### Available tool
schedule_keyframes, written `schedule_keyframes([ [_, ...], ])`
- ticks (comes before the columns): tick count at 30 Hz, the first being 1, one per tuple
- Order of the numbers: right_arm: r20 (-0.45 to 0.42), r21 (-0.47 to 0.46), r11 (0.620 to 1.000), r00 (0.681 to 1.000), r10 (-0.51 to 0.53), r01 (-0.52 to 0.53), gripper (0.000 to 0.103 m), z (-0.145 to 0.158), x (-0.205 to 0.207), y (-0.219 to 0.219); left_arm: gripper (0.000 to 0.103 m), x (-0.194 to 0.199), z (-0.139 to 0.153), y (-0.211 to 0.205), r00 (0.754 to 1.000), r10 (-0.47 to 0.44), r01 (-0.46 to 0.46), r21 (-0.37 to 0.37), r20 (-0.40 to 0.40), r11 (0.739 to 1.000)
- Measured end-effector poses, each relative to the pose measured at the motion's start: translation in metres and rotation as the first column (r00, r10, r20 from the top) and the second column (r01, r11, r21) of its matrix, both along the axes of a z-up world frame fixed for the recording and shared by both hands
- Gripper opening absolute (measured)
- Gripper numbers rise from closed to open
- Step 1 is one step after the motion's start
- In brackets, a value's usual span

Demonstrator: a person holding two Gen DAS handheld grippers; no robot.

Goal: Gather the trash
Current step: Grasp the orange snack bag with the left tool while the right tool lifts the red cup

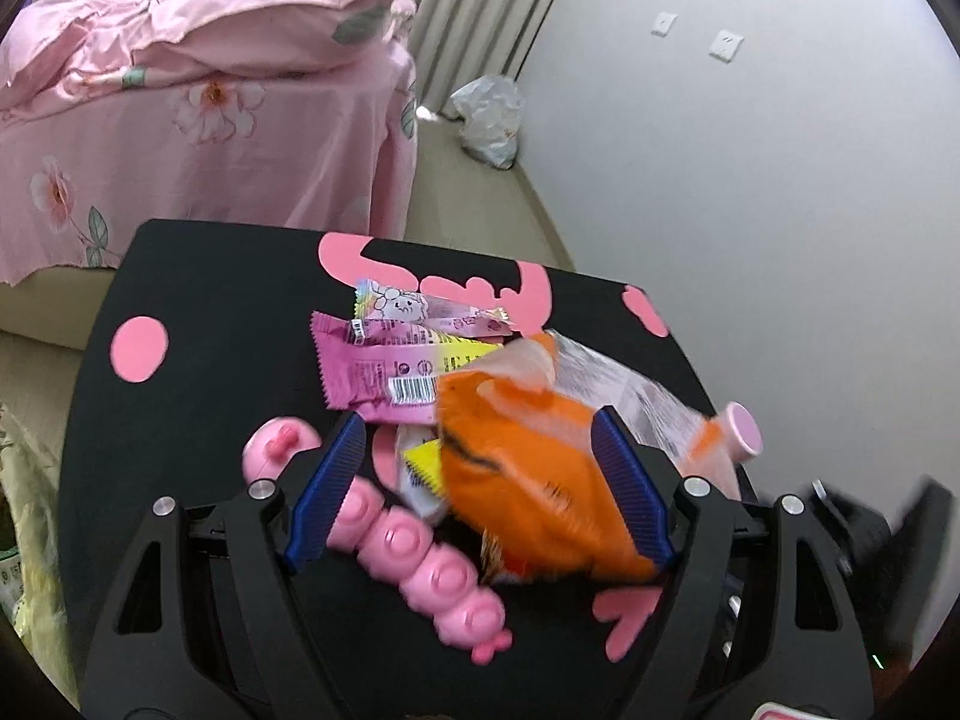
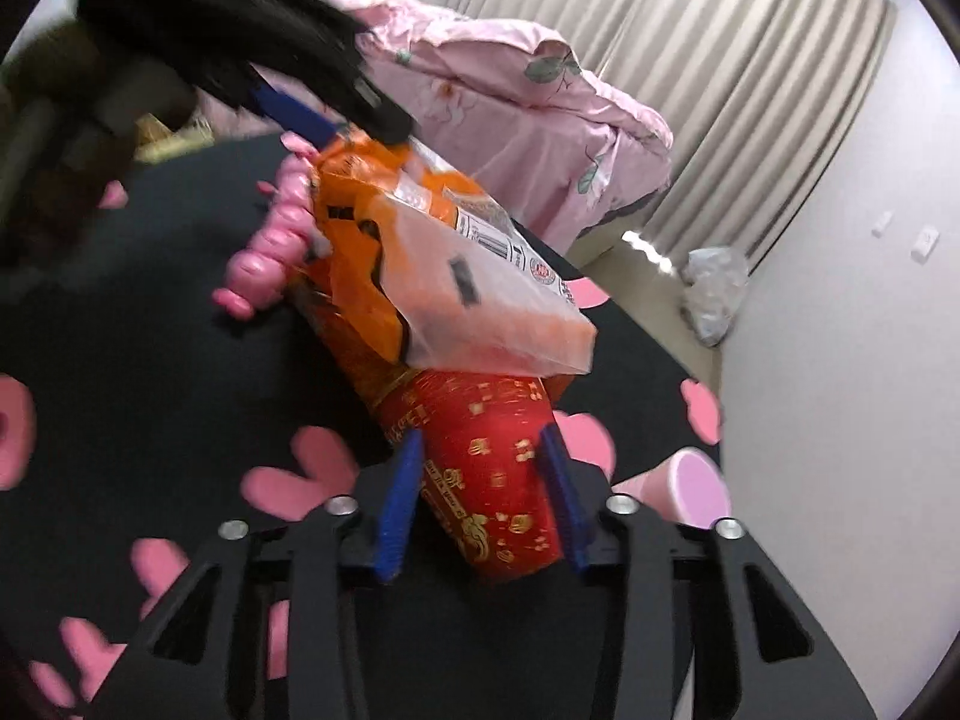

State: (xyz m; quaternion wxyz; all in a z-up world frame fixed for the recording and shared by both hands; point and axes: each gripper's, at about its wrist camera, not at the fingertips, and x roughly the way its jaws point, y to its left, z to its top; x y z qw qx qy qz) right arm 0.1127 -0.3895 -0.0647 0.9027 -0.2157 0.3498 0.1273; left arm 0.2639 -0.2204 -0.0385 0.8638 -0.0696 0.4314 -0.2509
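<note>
An orange snack bag [image 1: 528, 468] lies on the black table [image 1: 198, 396] between the wide-spread blue pads of my left gripper [image 1: 480, 438], which is open. Pink and purple candy wrappers [image 1: 390, 360] lie just beyond it. In the right wrist view the same orange bag [image 2: 384, 276] rests partly on a red paper cup [image 2: 486, 468] lying on its side. My right gripper [image 2: 483, 450] has its blue pads against both sides of the red cup. The left gripper [image 2: 288, 102] shows at the bag's far end.
A pink caterpillar toy [image 1: 414, 546] lies by the left gripper's left pad. A pink cup [image 2: 690, 480] lies near the table's right edge. Behind are a bed with pink bedding [image 1: 198, 108], curtains and a white plastic bag [image 1: 486, 120] on the floor by the wall.
</note>
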Motion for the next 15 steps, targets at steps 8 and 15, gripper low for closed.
schedule_keyframes([
  [8,-0.041,0.243,0.97,0.999,0.033,-0.022,0.036,0.024,-0.034,-0.012,0.021,-0.015,-0.013,0.014,0.994,-0.036,0.028,-0.086,-0.1,0.996],
  [15,-0.023,0.399,0.917,1.0,-0.02,0.028,0.048,0.036,-0.03,-0.044,0.017,-0.07,0.008,0.08,0.999,0.032,-0.036,-0.105,-0.037,0.994],
])
